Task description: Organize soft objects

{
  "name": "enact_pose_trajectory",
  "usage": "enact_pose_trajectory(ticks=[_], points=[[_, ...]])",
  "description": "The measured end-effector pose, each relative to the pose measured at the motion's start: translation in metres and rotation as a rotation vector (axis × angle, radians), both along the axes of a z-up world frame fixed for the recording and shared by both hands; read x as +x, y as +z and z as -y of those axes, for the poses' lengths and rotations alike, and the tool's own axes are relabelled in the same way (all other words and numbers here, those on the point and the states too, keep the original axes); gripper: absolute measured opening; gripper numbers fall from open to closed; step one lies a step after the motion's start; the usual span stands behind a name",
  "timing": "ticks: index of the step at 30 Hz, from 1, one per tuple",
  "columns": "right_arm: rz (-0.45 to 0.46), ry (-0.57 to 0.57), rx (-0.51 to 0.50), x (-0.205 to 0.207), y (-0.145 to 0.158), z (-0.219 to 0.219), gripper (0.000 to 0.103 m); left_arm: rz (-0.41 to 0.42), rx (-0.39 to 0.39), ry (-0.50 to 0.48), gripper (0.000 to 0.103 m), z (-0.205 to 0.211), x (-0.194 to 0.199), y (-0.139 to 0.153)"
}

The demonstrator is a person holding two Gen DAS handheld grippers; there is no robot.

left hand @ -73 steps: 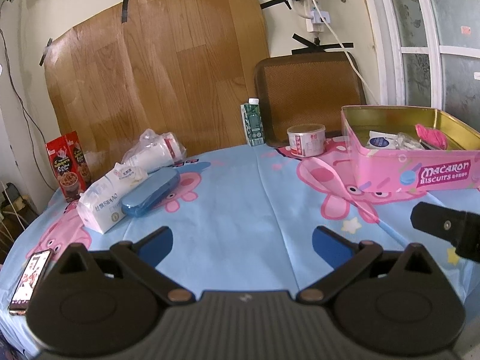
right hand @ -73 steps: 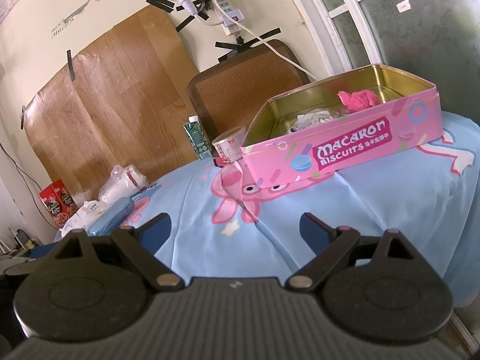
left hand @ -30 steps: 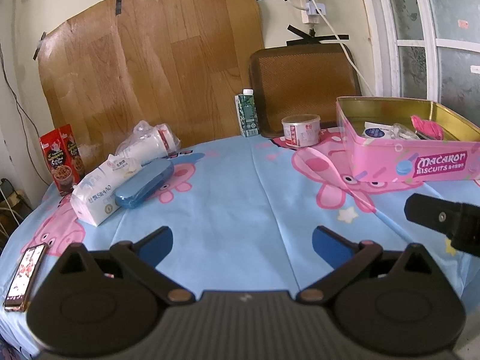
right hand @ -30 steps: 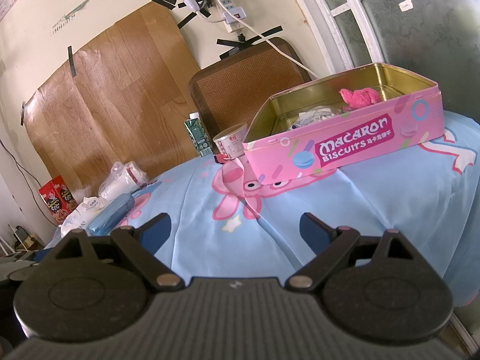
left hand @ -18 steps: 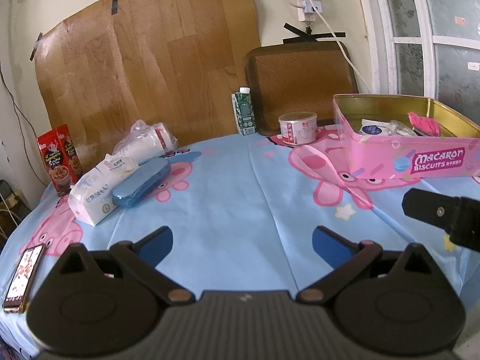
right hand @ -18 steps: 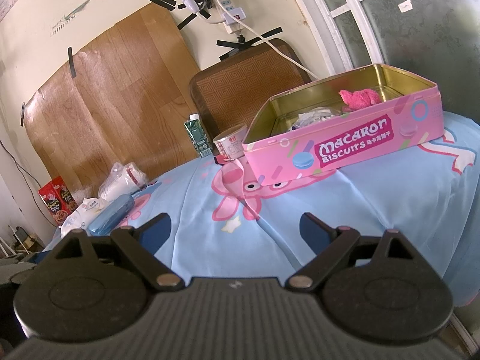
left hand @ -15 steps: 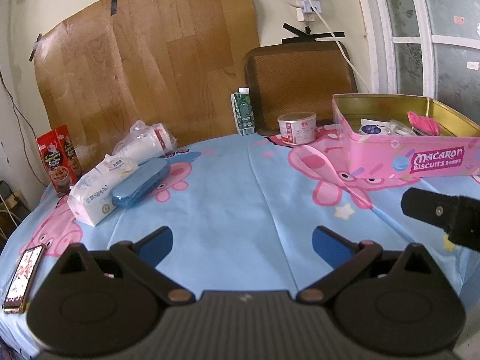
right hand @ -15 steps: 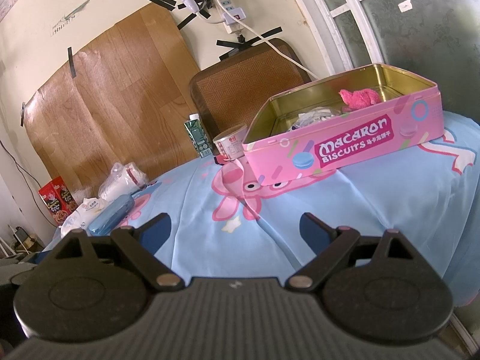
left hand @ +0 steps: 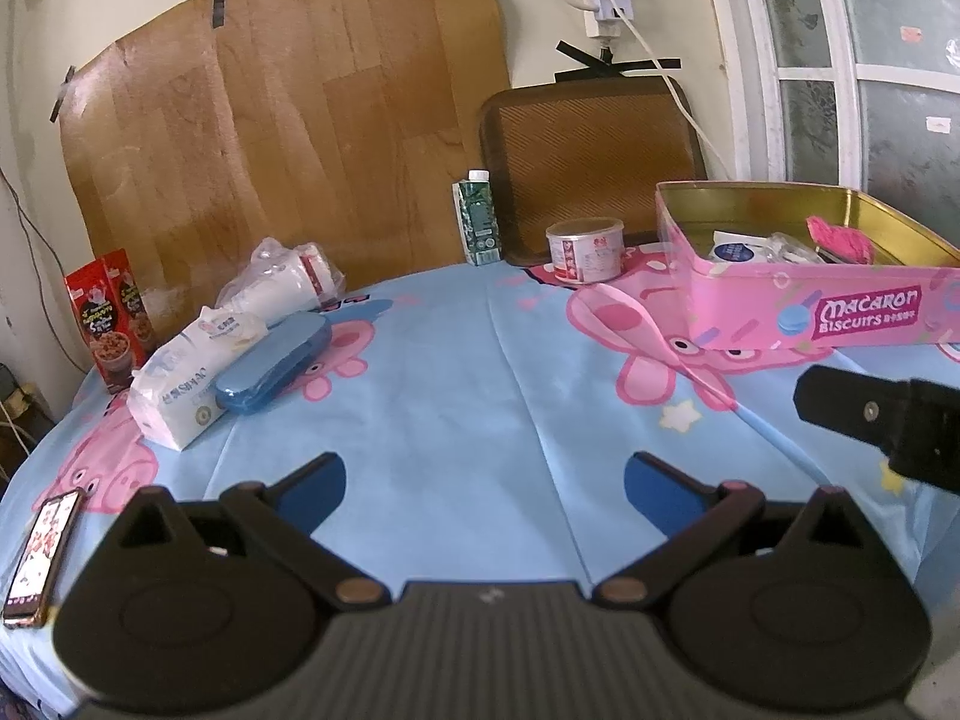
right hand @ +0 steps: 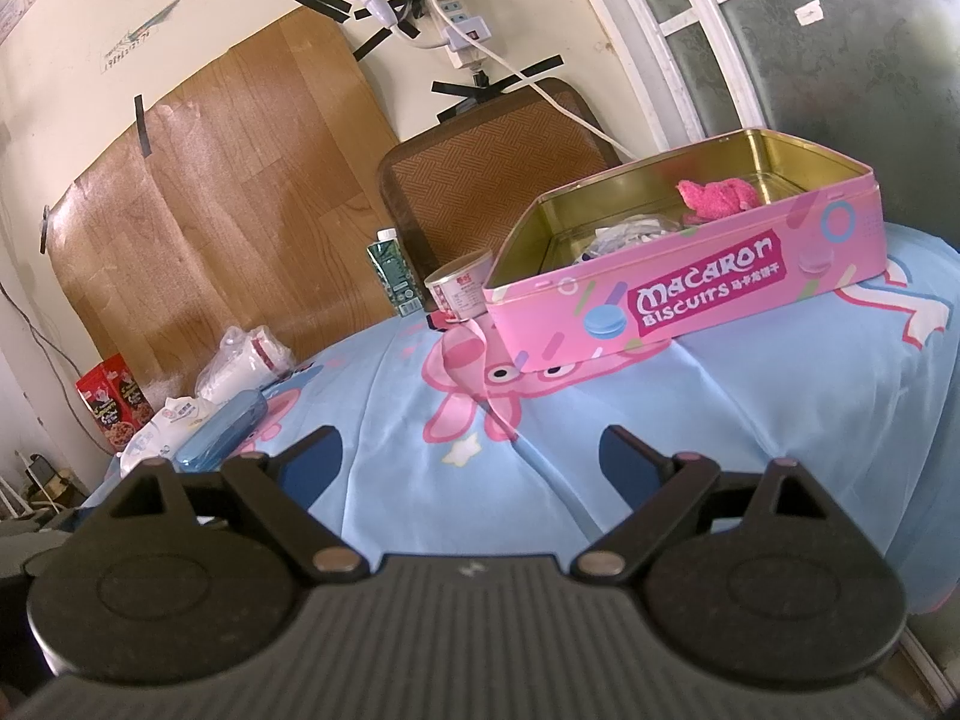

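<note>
A pink Macaron Biscuits tin (left hand: 864, 318) (right hand: 708, 294) stands open at the right of the table. Inside lie a fuzzy pink soft item (left hand: 837, 237) (right hand: 717, 195) and some white packets (left hand: 735, 249) (right hand: 624, 234). My left gripper (left hand: 485, 480) is open and empty above the blue tablecloth, well short of the tin. My right gripper (right hand: 471, 450) is open and empty, in front of the tin's long side. Part of the right gripper (left hand: 882, 420) shows at the right edge of the left wrist view.
A tissue pack (left hand: 186, 378), a blue case (left hand: 273, 369) and a bagged white roll (left hand: 279, 282) lie at the left. Red snack boxes (left hand: 111, 318), a green carton (left hand: 478, 225), a small tin can (left hand: 585, 249) and a phone (left hand: 42, 549) are also on the table.
The left wrist view has shifted slightly, with the table objects sliding a little left and down. The right gripper has barely moved. Both grippers stay open.
</note>
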State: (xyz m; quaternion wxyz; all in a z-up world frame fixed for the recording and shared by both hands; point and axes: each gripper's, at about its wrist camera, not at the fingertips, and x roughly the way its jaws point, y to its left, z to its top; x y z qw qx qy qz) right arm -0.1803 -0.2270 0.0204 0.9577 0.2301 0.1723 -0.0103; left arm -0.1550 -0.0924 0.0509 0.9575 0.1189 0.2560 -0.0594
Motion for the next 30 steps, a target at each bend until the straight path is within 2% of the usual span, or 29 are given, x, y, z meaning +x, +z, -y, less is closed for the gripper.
enact_pose_trajectory(ticks=[15,25,30], points=[[-0.003,-0.016,-0.005,-0.001,0.000,-0.001,0.095,-0.014,0.009,-0.024,0.103,0.002,0.000,-0.003],[-0.042,-0.058,-0.003,0.001,-0.010,0.006,0.095,-0.107,-0.023,-0.070,0.103,0.009,0.014,-0.016],[-0.046,-0.083,-0.032,0.005,-0.014,0.004,0.095,-0.080,-0.030,-0.105,0.103,0.012,0.014,-0.016]])
